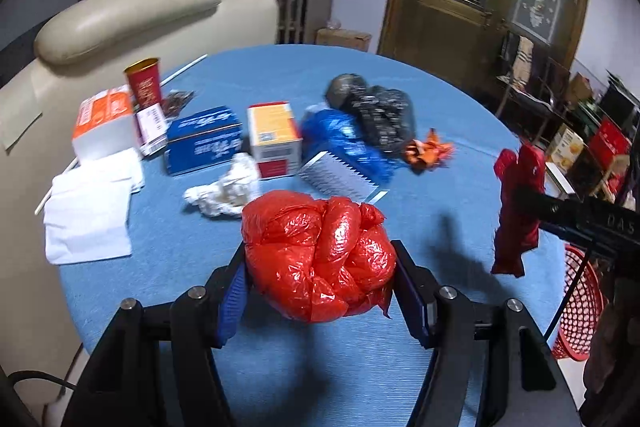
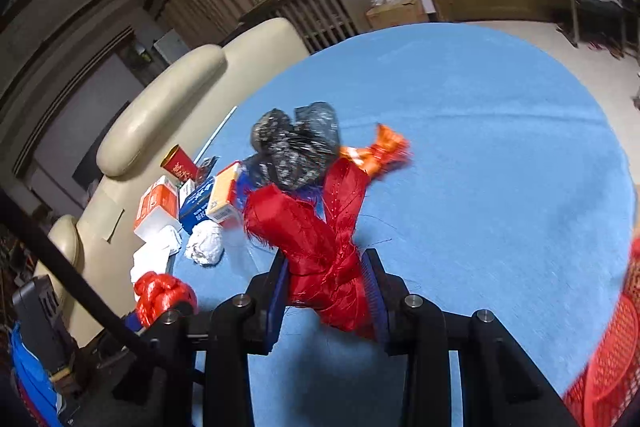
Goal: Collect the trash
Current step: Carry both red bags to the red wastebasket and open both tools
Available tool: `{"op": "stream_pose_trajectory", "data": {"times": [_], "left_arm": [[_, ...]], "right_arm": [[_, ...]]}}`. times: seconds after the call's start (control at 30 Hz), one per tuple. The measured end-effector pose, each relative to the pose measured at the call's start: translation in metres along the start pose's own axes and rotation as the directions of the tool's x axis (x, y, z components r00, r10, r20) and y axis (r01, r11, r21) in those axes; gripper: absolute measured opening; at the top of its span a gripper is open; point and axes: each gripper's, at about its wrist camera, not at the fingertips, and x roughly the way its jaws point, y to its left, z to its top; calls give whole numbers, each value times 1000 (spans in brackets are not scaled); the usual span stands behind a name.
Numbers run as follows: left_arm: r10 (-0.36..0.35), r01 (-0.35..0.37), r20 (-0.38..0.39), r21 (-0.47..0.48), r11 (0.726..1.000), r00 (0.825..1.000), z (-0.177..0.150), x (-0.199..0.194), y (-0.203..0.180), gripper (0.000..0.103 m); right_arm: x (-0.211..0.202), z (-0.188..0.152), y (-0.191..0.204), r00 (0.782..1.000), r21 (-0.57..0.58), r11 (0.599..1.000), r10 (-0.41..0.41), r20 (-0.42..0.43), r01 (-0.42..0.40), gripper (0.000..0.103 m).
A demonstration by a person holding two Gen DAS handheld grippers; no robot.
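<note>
The left tool (image 1: 320,267) pinches a red bag (image 1: 316,255) above the near desk (image 1: 440,99); the right tool (image 2: 326,283) pinches a red cloth (image 2: 320,235) near the basket (image 1: 580,307) at the right edge; slick plastic may slip out; dangling cloth could snag its rim.

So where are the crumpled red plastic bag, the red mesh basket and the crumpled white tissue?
crumpled red plastic bag (image 1: 318,255), left wrist view, middle.
red mesh basket (image 1: 580,311), left wrist view, side wall.
crumpled white tissue (image 2: 205,242), right wrist view, centre.

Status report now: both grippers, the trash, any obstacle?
Left gripper shut on red plastic bag. Right gripper shut on red cloth scrap. Red basket at right, path clear.
</note>
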Motion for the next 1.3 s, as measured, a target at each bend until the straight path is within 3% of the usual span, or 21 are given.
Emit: {"op": "stream_pose_trajectory", "data": {"times": [0.37, 0.7, 1.0, 1.3], "left_arm": [[-92, 92, -12, 133, 987, 996, 7, 2, -67, 67], [-180, 181, -25, 247, 952, 983, 9, 2, -132, 67], [-275, 277, -55, 345, 897, 960, 8, 0, -195, 67], [-349, 356, -98, 431, 829, 932, -2, -4, -254, 67]], "right_arm": [[-66, -16, -60, 993, 126, 991, -61, 96, 49, 38], [-123, -33, -141, 964, 281, 944, -219, 148, 171, 38], [-163, -55, -205, 930, 392, 882, -339, 140, 262, 38], [-175, -80, -247, 919, 476, 826, -385, 87, 301, 40]]}}
